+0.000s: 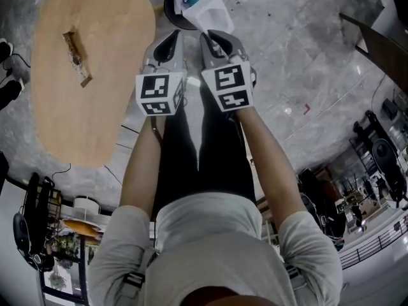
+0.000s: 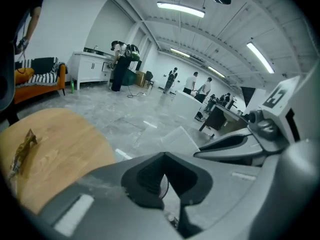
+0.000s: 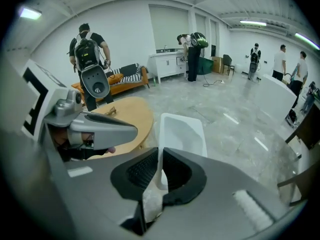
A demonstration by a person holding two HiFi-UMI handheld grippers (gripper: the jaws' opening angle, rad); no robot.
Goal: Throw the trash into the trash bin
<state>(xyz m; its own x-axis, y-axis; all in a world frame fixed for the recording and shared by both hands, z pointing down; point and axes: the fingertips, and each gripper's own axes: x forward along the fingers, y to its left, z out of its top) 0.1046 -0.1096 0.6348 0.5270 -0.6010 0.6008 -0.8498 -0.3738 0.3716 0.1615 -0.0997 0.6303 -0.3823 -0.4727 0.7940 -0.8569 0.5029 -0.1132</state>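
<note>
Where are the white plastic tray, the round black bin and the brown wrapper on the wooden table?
white plastic tray point(image 1: 211, 14), head view, flat middle.
round black bin point(image 1: 168, 5), head view, left rim.
brown wrapper point(image 1: 77, 55), head view, its middle.

Trash bin, apparently, half behind tray

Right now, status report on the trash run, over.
Right gripper jaws shut on white tray. Left gripper shut, empty. Tray at trash bin rim, nothing in the way. Wrapper lies on wooden table.
</note>
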